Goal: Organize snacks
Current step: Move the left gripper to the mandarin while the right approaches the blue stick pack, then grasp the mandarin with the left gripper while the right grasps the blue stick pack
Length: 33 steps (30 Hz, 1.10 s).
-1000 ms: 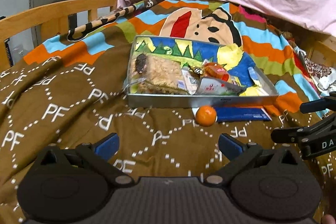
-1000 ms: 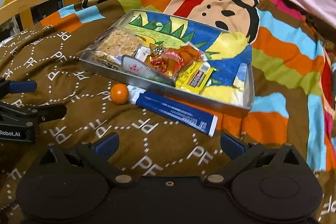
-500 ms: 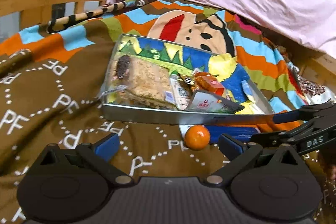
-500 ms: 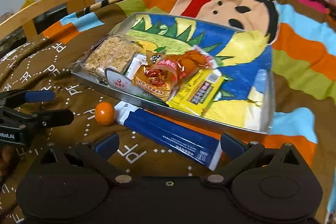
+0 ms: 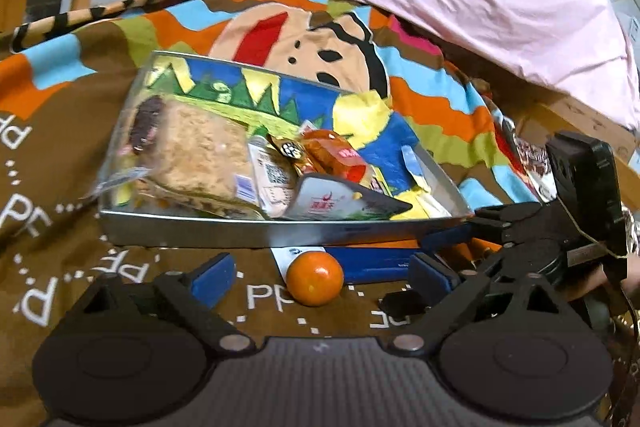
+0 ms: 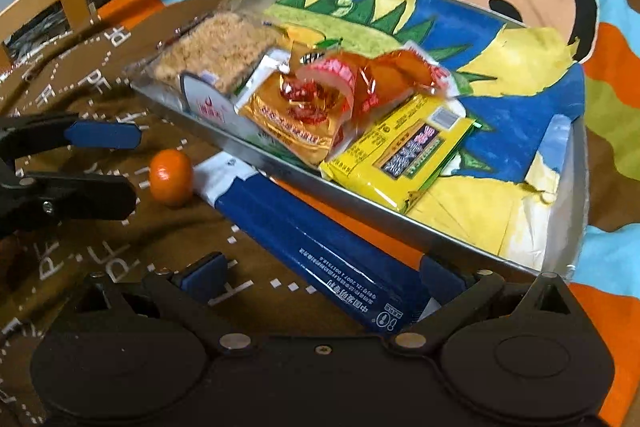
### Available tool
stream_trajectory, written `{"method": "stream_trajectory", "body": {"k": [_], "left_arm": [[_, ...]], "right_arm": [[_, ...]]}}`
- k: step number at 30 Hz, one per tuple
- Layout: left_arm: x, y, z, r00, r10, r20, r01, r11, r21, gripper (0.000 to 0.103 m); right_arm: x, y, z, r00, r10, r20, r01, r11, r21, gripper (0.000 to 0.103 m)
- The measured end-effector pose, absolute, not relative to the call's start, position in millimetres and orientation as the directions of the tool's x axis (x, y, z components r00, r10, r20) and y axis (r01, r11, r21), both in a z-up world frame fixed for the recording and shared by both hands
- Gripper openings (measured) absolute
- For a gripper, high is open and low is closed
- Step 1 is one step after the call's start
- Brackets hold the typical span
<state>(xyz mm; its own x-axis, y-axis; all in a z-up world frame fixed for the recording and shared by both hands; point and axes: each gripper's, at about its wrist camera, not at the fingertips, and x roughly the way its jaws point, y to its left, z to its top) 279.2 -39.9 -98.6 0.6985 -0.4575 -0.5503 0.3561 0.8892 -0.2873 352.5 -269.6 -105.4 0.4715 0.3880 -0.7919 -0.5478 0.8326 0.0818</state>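
Resting on a bed under a brown and striped blanket [image 5: 132,291], one shallow metal tray [image 5: 256,231] served as the landmark. Its floor was lined with a painted picture in blue, green and yellow.

Inside the tray lay about six wrapped snacks, crowded toward its near-left part. One clear-wrapped crumbly cake [image 5: 196,159] sat at the left end. Beside it stood one small white packet [image 5: 270,173]; one white pouch with a red logo [image 6: 208,103] leaned on the near wall. One orange-gold packet [image 6: 296,119] and one clear red-printed wrapper [image 6: 384,75] overlapped at the middle. One yellow packet [image 6: 404,155] lay to their right, by the near wall.

Outside the tray, just before its near wall, lay one long blue packet [image 6: 320,251] with a white end, and one small round orange fruit [image 5: 315,278] touching that white end.

Two tools were in view. The left hand-held gripper [image 5: 320,273] had its jaws wide and closing, the fruit between them but not touched. The right hand-held gripper [image 6: 320,273] stood spread, its fingers straddling the blue packet's near end; whether the pads touched it could not be told.
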Motion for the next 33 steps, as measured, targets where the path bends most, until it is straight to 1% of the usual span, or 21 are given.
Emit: {"method": "stream_trajectory", "body": {"k": [2,5,7,9,10,11,12,13,14,19,21,24,27,29,30,33], "left_arm": [[283,-44,-102,0.682,-0.463,-0.566,0.366,0.886,-0.285,0.081],[287,-48,-108,0.658,-0.47,-0.588,0.378,0.882,-0.283,0.069],[287,-48,-111,0.658,-0.462,-0.594,0.378,0.886,-0.27,0.068],[286,-48,-110,0.662,-0.447,-0.601,0.376,0.892,-0.249,0.063],[286,-46,-110,0.66,-0.434,-0.612,0.371,0.898,-0.237,0.056],[286,-46,-108,0.659,-0.425,-0.621,0.364,0.902,-0.231,0.051],[286,-44,-107,0.658,-0.42,-0.625,0.359,0.904,-0.231,0.05],[285,-41,-106,0.66,-0.422,-0.621,0.354,0.905,-0.238,0.05],[285,-40,-105,0.662,-0.424,-0.618,0.349,0.904,-0.247,0.05],[287,-43,-107,0.654,-0.427,-0.625,0.357,0.902,-0.243,0.05],[288,-45,-108,0.651,-0.424,-0.629,0.363,0.902,-0.233,0.05],[289,-47,-110,0.649,-0.418,-0.636,0.365,0.904,-0.223,0.05],[289,-48,-111,0.65,-0.404,-0.644,0.356,0.91,-0.211,0.046],[287,-48,-109,0.65,-0.396,-0.649,0.351,0.913,-0.207,0.038],[287,-49,-107,0.65,-0.392,-0.651,0.346,0.915,-0.206,0.036],[281,-46,-103,0.65,-0.384,-0.656,0.33,0.92,-0.211,0.036]], "right_arm": [[353,-270,-106,0.468,0.39,-0.793,-0.548,0.832,0.086,0.103],[352,-270,-104,0.426,0.412,-0.805,-0.555,0.822,0.128,0.103],[348,-265,-101,0.376,0.443,-0.814,-0.591,0.791,0.157,0.103],[340,-259,-95,0.335,0.459,-0.823,-0.638,0.753,0.161,0.103],[335,-256,-93,0.309,0.47,-0.827,-0.662,0.73,0.168,0.103],[330,-254,-89,0.285,0.487,-0.825,-0.683,0.707,0.182,0.103],[326,-253,-85,0.267,0.505,-0.821,-0.698,0.689,0.197,0.102],[323,-252,-82,0.271,0.509,-0.817,-0.701,0.686,0.195,0.098],[321,-252,-79,0.296,0.506,-0.81,-0.699,0.693,0.177,0.097],[334,-253,-91,0.399,0.436,-0.807,-0.657,0.75,0.08,0.097],[342,-252,-99,0.413,0.427,-0.805,-0.639,0.765,0.078,0.097],[349,-256,-108,0.403,0.447,-0.799,-0.62,0.775,0.12,0.1],[347,-253,-107,0.401,0.437,-0.805,-0.622,0.775,0.11,0.099],[343,-249,-106,0.391,0.43,-0.814,-0.627,0.772,0.106,0.095],[339,-249,-105,0.387,0.429,-0.816,-0.629,0.77,0.106,0.092],[325,-247,-99,0.36,0.441,-0.822,-0.638,0.759,0.128,0.089]]}}
